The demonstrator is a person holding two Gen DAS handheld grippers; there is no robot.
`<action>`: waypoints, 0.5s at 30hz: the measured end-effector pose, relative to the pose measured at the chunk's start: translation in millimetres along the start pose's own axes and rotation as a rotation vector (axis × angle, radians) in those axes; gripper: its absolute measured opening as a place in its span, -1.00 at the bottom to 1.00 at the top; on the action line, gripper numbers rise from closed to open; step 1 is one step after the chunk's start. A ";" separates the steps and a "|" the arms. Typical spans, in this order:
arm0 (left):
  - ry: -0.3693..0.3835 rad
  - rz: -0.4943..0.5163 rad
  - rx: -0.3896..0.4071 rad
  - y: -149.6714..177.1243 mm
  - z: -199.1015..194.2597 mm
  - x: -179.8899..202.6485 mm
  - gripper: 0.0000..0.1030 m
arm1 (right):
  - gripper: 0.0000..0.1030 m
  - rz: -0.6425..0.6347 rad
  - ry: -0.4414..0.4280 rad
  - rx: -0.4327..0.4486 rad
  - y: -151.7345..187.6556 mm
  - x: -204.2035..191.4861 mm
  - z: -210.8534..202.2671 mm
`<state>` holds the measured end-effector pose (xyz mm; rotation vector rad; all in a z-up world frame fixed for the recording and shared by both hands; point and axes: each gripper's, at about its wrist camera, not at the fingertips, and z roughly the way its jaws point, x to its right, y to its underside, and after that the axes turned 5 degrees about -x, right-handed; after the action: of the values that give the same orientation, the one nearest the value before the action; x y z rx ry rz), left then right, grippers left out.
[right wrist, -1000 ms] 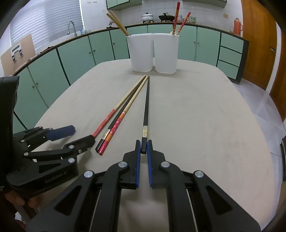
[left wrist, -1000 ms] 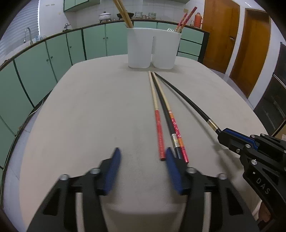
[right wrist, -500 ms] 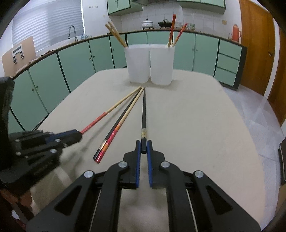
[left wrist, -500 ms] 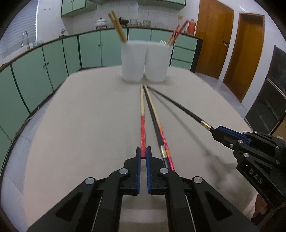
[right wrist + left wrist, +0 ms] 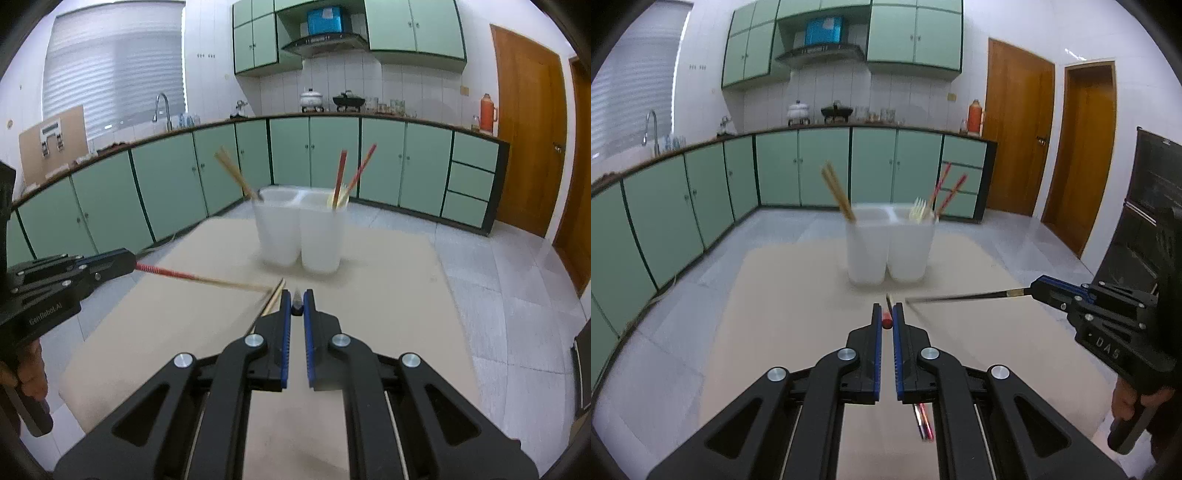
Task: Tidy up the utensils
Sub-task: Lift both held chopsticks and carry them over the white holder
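1. Your left gripper (image 5: 886,320) was clamped on the red-ended chopstick (image 5: 173,273), its long axis aimed at the white holder (image 5: 888,254).
2. Your right gripper (image 5: 296,302) was clamped on the black chopstick (image 5: 960,296), tip also toward the holder.
3. Two chopsticks (image 5: 923,424) lay on the table (image 5: 775,314) short of the holder.
4. Chopsticks and a fork stood inside the holder.

Both tools (image 5: 885,324) (image 5: 296,306) clamped, tilted downward

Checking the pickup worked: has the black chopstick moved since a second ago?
Yes. The black chopstick was flat on the table; now the right gripper holds it raised above it.
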<state>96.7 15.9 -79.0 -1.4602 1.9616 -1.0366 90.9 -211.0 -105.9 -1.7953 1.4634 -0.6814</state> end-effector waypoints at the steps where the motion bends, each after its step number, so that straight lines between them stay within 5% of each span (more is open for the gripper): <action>1: 0.001 0.003 0.009 -5.2 0.1 -0.5 -0.89 | -0.89 0.004 -0.005 0.005 -5.9 2.1 -1.3; 15: 0.025 0.035 0.088 -74.5 10.4 1.2 -0.89 | -0.89 0.014 -0.092 -0.006 -88.0 22.7 8.0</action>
<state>147.6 1.1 -25.6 -1.3676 1.9259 -1.1166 154.8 -222.3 -41.8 -1.7954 1.4164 -0.5808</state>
